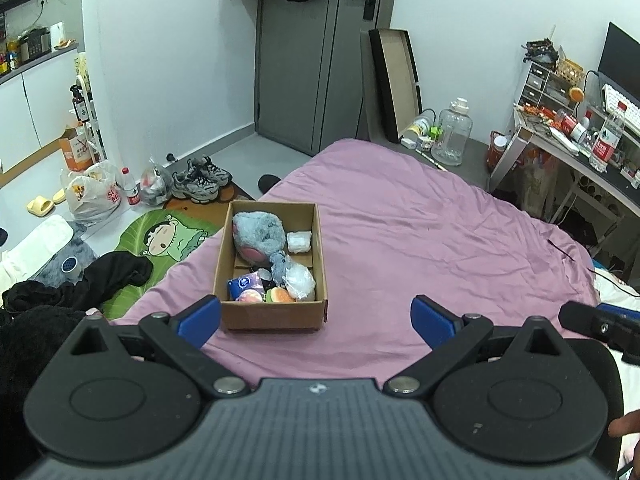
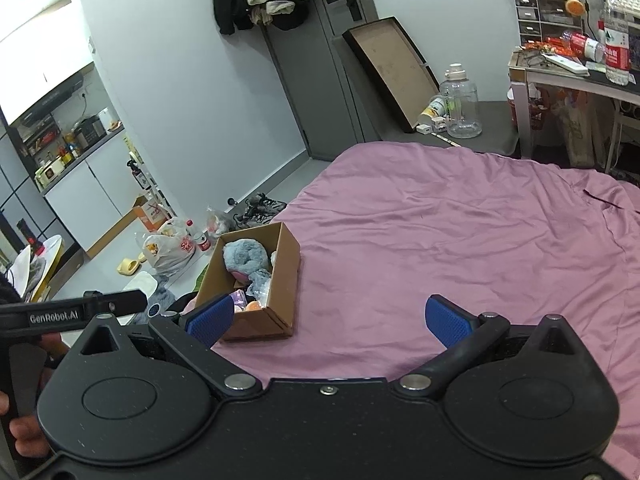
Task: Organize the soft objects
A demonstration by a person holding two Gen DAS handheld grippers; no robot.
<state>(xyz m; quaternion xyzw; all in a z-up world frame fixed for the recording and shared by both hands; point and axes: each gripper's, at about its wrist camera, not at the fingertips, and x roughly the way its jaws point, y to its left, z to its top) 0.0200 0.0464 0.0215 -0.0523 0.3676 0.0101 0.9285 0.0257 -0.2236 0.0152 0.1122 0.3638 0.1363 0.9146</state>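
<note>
Box: brown cardboard box [image 1: 276,312] on pink bedsheet [image 1: 420,232], holding grey plush toy [image 1: 258,236].
Left hand-held gripper [image 1: 316,316]: spread apart, empty, near box.
Right hand-held gripper [image 2: 329,320]: likewise.

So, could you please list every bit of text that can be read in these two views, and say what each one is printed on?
"GenRobot.AI": white letters on the black body of the left hand-held gripper, right wrist view.
Red labels on the water bottles, desk: too small to read.
Red print on the plastic bag, floor: blurred.
Blue packet in the cardboard box: unreadable.
</note>
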